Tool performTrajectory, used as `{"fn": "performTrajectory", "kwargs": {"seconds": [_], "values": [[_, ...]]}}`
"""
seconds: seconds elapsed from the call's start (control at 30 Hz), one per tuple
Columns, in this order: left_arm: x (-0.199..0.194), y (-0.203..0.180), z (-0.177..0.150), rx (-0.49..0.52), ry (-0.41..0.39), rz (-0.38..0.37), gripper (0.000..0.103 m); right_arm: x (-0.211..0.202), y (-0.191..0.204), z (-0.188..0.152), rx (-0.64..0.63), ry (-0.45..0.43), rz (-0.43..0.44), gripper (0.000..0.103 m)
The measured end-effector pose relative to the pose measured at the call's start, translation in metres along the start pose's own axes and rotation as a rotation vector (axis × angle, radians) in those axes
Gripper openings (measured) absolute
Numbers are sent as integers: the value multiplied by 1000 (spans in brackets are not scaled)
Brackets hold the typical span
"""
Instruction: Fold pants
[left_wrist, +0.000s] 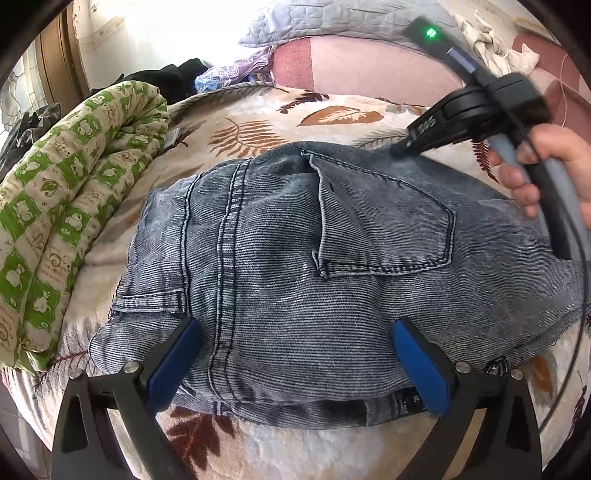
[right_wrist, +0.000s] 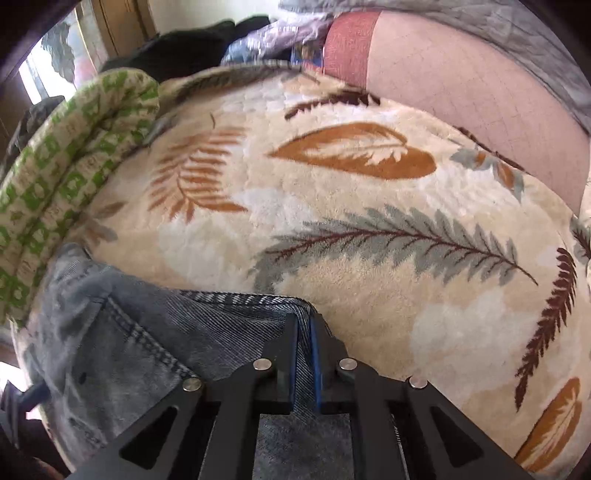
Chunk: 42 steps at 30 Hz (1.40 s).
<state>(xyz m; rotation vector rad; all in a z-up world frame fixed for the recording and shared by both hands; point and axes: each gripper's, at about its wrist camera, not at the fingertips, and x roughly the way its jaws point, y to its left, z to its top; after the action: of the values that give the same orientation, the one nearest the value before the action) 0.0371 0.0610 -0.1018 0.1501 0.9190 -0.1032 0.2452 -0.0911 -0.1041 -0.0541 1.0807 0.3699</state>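
Observation:
Grey-blue jeans (left_wrist: 295, 236) lie folded on a leaf-print plush blanket (left_wrist: 332, 114), back pocket up and the waistband towards me. My left gripper (left_wrist: 295, 326) is open, its blue pads (left_wrist: 177, 362) standing wide apart over the waistband end, with nothing pinched. A hand (left_wrist: 546, 166) holds my right gripper (left_wrist: 400, 146) at the jeans' far right edge. In the right wrist view the right gripper (right_wrist: 304, 321) is shut on a fold of the jeans (right_wrist: 147, 339), and denim shows between its pads.
A rolled green-and-cream quilt (left_wrist: 74, 184) runs along the left of the blanket. A grey pillow (left_wrist: 332, 18) and a pink sheet (left_wrist: 369, 66) lie behind, with dark clothes (left_wrist: 166, 81) at the back left. A black cable (left_wrist: 581, 295) hangs at the right.

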Motion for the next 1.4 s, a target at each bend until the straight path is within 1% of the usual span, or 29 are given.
{"fn": "performTrajectory", "kwargs": {"seconds": [0.1, 0.17, 0.27, 0.4, 0.5, 0.63, 0.73, 0.8, 0.83, 0.87, 0.9, 1.2, 1.3, 1.4], "values": [[-1, 0, 1, -8, -7, 5, 102, -17, 0, -3, 22, -35, 19, 9], [-2, 0, 1, -15, -18, 11, 102, -27, 2, -6, 17, -47, 11, 9], [-5, -1, 1, -15, -32, 20, 102, -37, 3, -14, 12, -42, 2, 9], [-5, -2, 1, -2, -40, 36, 102, -49, -4, -27, 44, -47, 5, 9], [-3, -3, 0, 1, -34, 41, 102, -58, -6, -44, 46, -44, -7, 9], [-1, -3, 0, -3, -29, 42, 102, -64, -8, -66, 64, -11, -16, 9], [-1, -3, -1, -8, -29, 43, 102, -67, -8, -83, 67, 5, -17, 18], [1, -4, -1, -5, -28, 47, 102, -69, -7, -93, 72, 14, -20, 28], [1, -4, -1, -5, -29, 49, 102, -71, -5, -99, 74, 16, -25, 30], [1, -4, -1, -6, -30, 51, 102, -73, -4, -104, 76, 19, -28, 35], [2, -4, -1, -6, -30, 51, 103, -74, -2, -108, 78, 20, -29, 38], [0, -2, 0, -18, -30, 36, 103, -96, 5, -154, 83, 4, -66, 38], [-7, -2, 0, -22, -63, 31, 103, -101, 2, -171, 86, 7, -86, 38], [-18, -6, 1, -13, -123, 10, 103, -103, -3, -187, 89, 14, -114, 38]]}}
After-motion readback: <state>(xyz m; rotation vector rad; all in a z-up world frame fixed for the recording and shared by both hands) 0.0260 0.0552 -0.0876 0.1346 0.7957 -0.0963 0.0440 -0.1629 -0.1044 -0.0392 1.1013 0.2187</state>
